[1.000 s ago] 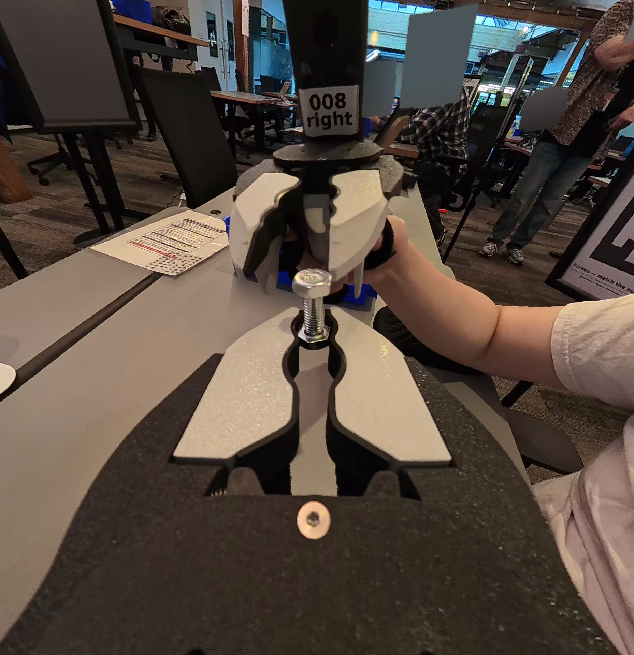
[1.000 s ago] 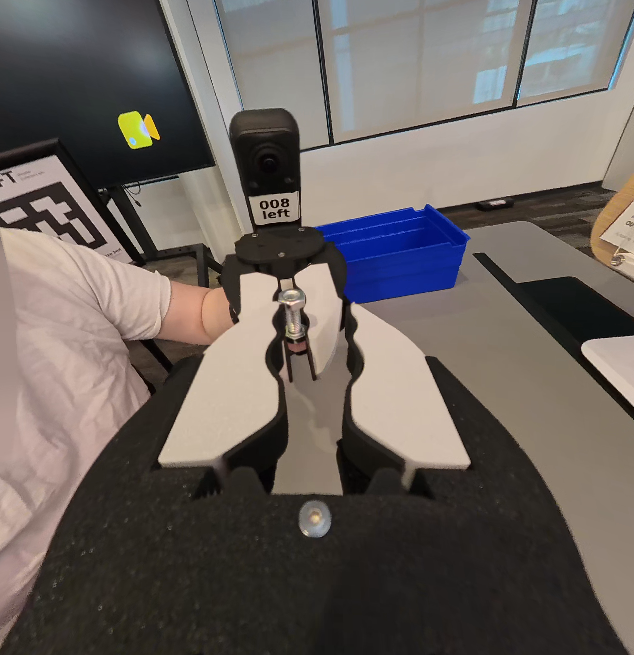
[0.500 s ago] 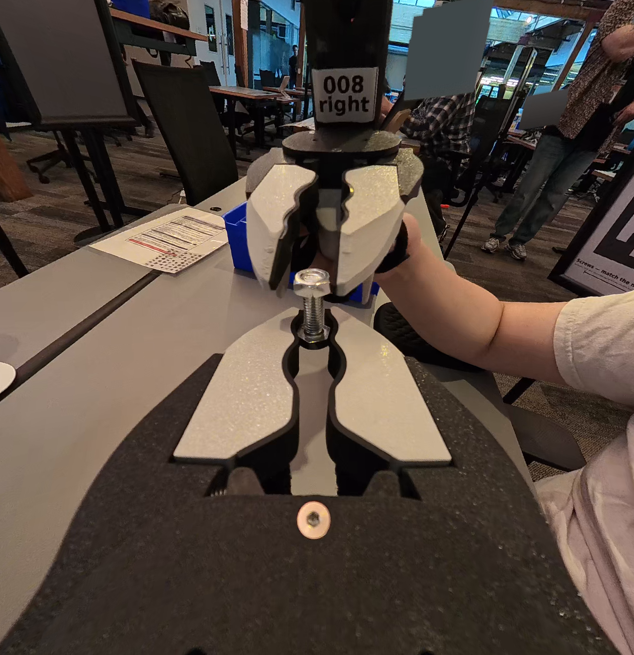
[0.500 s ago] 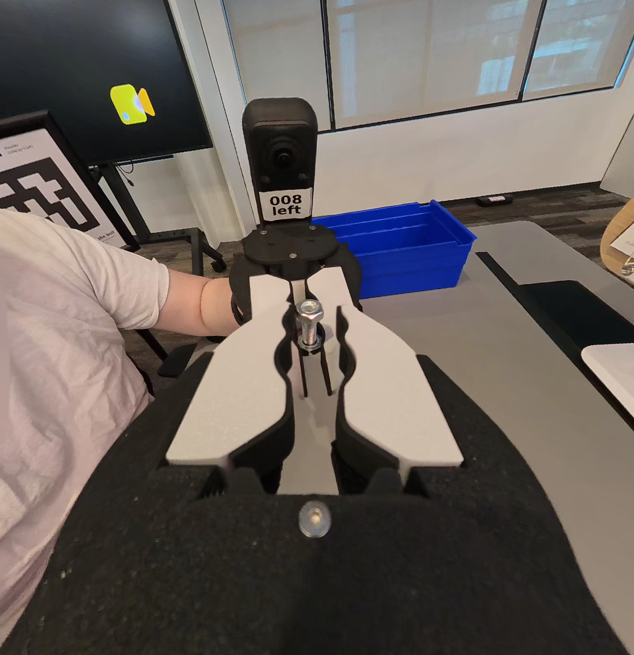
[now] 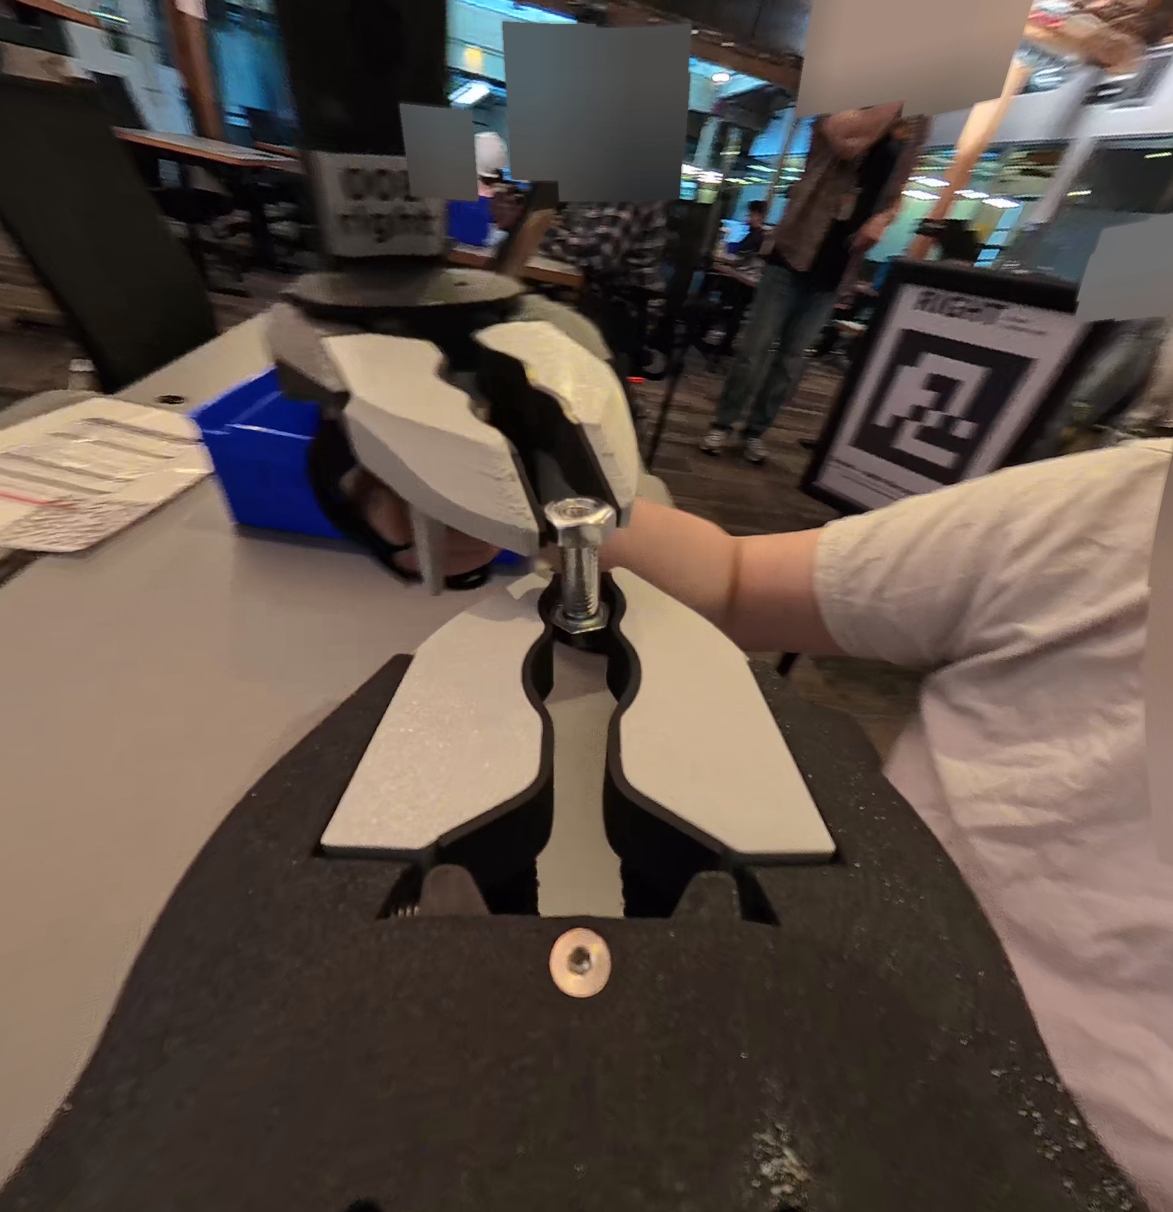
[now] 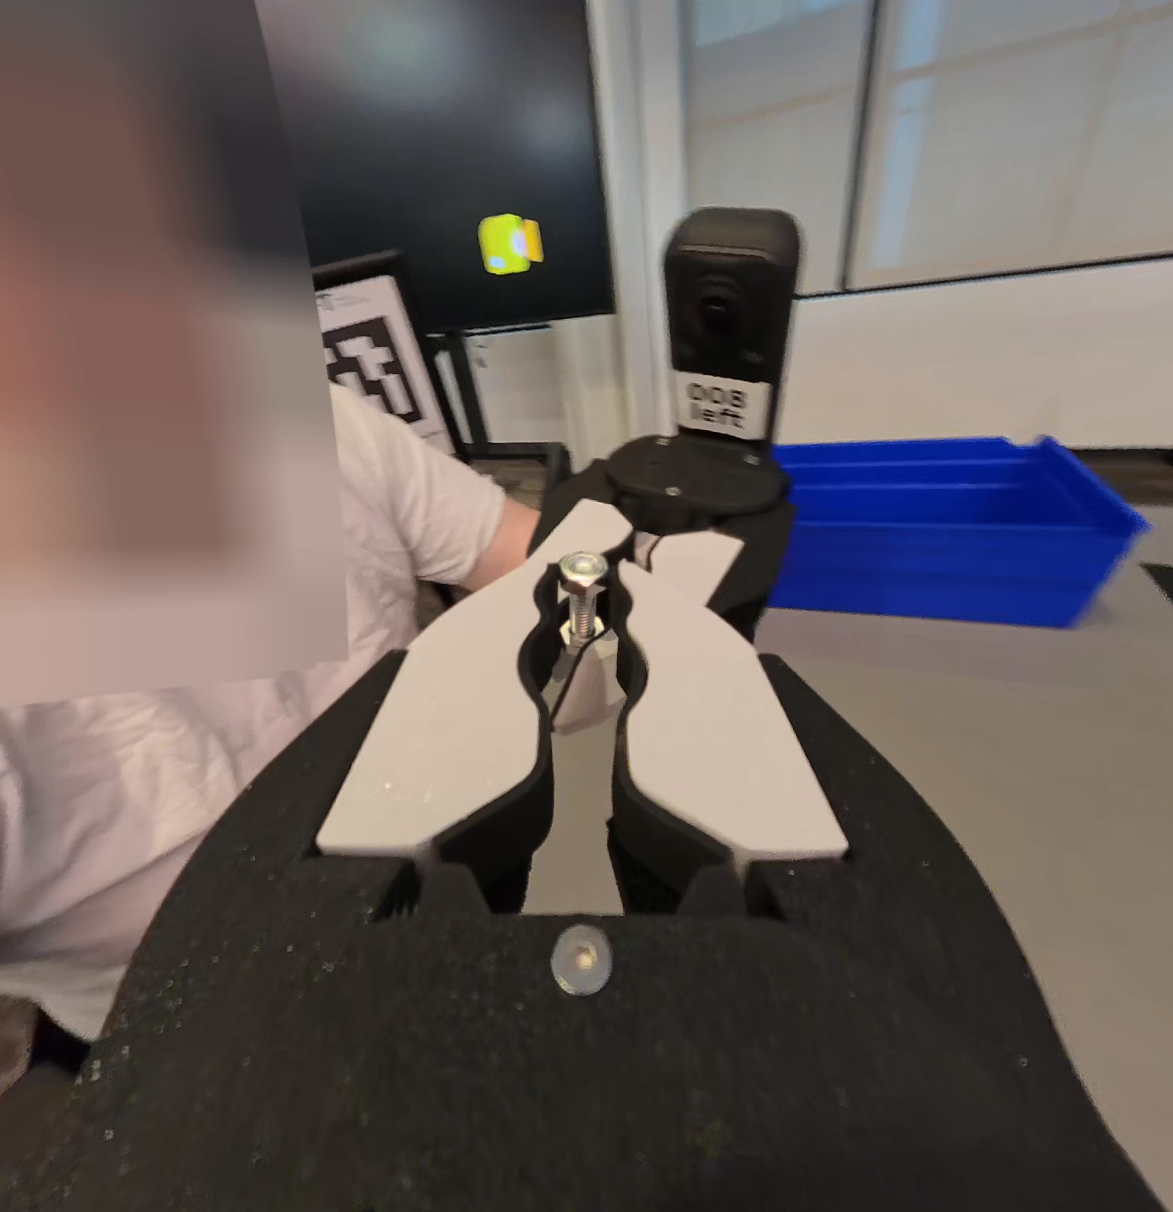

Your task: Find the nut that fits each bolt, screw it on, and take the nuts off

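Your left gripper (image 5: 578,620) is clamped narrow around the nut (image 5: 578,622), which sits threaded low on the bolt (image 5: 577,564); the bolt stands upright out of the notch between the 2 fingertips, its hex head on top. Your right gripper (image 5: 571,525) comes in from the far side, tilted, and its 2 fingers close on the bolt's head. In the right wrist view the same bolt (image 6: 580,600) rises between that gripper's tips (image 6: 580,590), with the nut (image 6: 580,633) lower down and the left gripper's pale fingertips under it. So both tools hold 1 assembly, raised above the grey table (image 5: 144,656).

Behind the right gripper, a blue bin (image 5: 262,452) rests on the table, and a printed sheet (image 5: 72,479) lies beside it toward the left edge. Your bare forearm (image 5: 702,577) and white sleeve (image 5: 964,590) reach in from the right. A framed board with a black-and-white pattern (image 5: 931,406) stands on the floor beyond the table.
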A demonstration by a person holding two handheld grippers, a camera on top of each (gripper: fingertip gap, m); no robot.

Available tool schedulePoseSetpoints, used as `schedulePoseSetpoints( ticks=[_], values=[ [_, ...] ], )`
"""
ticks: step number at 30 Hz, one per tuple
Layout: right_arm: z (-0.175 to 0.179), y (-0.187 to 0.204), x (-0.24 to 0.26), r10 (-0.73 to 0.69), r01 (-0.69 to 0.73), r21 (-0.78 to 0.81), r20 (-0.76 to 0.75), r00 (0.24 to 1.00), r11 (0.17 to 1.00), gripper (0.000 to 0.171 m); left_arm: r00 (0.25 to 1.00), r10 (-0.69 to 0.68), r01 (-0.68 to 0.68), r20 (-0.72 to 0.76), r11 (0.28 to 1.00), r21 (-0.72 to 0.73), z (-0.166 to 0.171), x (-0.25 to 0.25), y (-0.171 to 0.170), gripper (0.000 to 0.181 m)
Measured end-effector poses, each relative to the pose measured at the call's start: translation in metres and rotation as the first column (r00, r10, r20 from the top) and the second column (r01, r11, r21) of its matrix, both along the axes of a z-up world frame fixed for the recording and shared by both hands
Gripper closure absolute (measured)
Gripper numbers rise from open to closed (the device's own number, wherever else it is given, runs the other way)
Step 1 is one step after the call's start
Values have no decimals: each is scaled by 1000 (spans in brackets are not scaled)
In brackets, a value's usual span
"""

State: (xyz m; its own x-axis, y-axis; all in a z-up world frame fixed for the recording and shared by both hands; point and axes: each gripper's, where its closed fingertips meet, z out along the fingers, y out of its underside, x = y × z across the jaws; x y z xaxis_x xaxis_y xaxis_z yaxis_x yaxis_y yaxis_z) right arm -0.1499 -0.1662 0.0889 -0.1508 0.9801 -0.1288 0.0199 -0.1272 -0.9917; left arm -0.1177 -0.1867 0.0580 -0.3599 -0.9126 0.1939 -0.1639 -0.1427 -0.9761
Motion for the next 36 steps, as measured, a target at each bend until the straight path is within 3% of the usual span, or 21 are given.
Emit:
schedulePoseSetpoints(
  ticks=[4,9,11,15,19,27,36],
  values=[
    [5,-25,-4,169,-169,13,-78,982,986,157,983,-179,182,46,980,-81,8,-6,-30,171],
    [5,-21,-3,138,-137,18,-71,988,990,153,987,-151,155,53,985,-75,8,-4,-26,171],
    [6,-10,-2,55,-54,24,-53,997,998,142,996,-83,85,46,995,-60,7,-2,-14,171],
    [14,20,6,-192,195,64,-44,980,979,140,988,149,-148,29,988,-39,6,0,27,171],
    [14,47,12,-384,385,64,-26,923,921,138,914,406,-404,-20,912,76,-9,-2,71,171],
    [-11,75,9,-511,510,32,51,858,860,136,762,644,-619,-68,756,214,-33,-9,115,171],
    [-16,87,16,-568,570,-19,63,821,821,136,585,810,-750,-40,559,352,-41,-33,157,171]
  ],
)
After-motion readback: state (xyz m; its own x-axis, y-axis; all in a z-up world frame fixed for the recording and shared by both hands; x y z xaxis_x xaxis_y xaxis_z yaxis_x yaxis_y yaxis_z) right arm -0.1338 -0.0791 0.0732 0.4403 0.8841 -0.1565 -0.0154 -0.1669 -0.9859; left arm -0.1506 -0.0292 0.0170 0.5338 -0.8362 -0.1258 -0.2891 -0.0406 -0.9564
